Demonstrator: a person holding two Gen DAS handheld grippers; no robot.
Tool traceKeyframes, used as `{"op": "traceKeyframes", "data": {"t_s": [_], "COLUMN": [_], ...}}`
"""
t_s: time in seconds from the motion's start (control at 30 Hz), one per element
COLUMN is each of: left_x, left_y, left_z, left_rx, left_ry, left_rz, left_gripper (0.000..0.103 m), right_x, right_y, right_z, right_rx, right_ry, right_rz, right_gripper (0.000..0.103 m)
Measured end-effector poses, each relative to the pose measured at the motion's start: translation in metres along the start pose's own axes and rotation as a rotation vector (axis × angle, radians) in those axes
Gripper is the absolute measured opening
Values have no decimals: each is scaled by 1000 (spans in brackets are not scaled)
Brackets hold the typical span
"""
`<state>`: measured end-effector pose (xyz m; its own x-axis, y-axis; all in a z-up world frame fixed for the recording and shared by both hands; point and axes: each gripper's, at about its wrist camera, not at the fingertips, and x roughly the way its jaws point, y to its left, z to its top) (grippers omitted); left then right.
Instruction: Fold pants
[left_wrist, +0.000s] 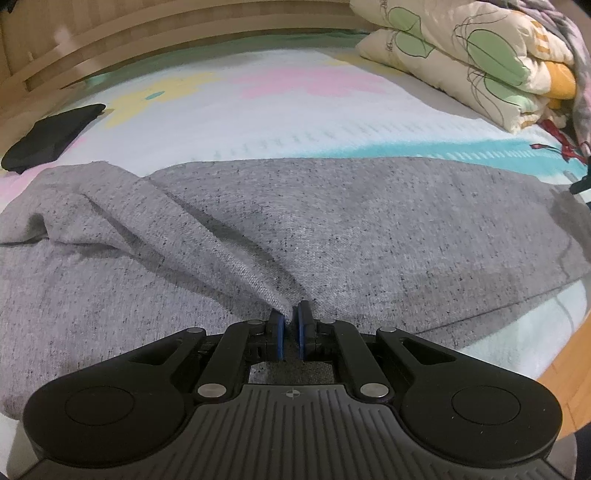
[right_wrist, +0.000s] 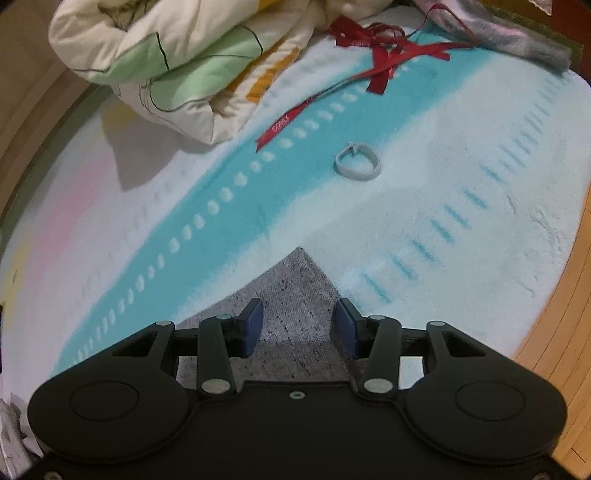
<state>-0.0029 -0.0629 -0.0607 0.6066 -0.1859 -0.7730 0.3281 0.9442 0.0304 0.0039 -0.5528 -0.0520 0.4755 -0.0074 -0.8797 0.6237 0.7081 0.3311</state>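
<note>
My left gripper (left_wrist: 290, 319) has its jaws clamped on a pinched ridge of the grey pants (left_wrist: 332, 236), which lie spread on the bed (left_wrist: 295, 122), their long axis running side to side across my left view. From that pinch a raised fold trails away up-left toward the black garment (left_wrist: 48, 136). My right gripper (right_wrist: 298, 325) sits over a pointed corner of the pants (right_wrist: 295, 280), jaws parted, cloth between them but unpinched; that corner points ahead toward the grey ring (right_wrist: 357, 162). The fabric looks speckled, soft, thick. I reckon the right closes next.
</note>
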Motion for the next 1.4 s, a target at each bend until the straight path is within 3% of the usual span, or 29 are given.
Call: {"op": "traceKeyframes", "data": {"t_s": [0.2,0.57,0.6,0.63,0.73,0.87,0.97,1.03,1.17,1.27,1.33,1.4], "left_x": [0,-1,-1,-1,-7,-20,-9,2,-3,-8,-15,-25], "left_y": [2,8,9,9,9,-1,-1,-1,-6,-1,4,8], "left_z": [0,0,0,0,2,9,7,2,1,1,1,-2], "left_rx": [-27,-58,-57,-57,-57,-13,-40,-46,5,-1,-6,6], "left_ry": [-2,-4,-4,-5,-36,-129,-72,-13,-30,-14,-13,-27], "left_rz": [-3,-19,-21,-24,-29,-15,-30,-32,-8,-28,-50,-71], "left_gripper": [7,7,7,6,4,4,4,4,7,12,13,13], "right_x": [-15,0,0,0,-4,-24,-32,-25,5,-3,-17,-34], "right_y": [8,19,18,19,24,33,34,35,36,39,46,60], "right_z": [2,-4,-4,-5,-7,-5,2,6,3,2,1,-4], "right_rx": [-30,-105,-107,-111,-134,-139,-104,-96,-131,-118,-104,-92], "right_ry": [-59,-16,-14,-15,-24,-123,-182,-178,-95,-131,-163,-218], "right_rz": [0,-39,-39,-38,-55,-48,-72,-128,-264,-283,-250,-198], "right_gripper": [52,52,51,38,13,10,9,6,6,23,53,67]}}
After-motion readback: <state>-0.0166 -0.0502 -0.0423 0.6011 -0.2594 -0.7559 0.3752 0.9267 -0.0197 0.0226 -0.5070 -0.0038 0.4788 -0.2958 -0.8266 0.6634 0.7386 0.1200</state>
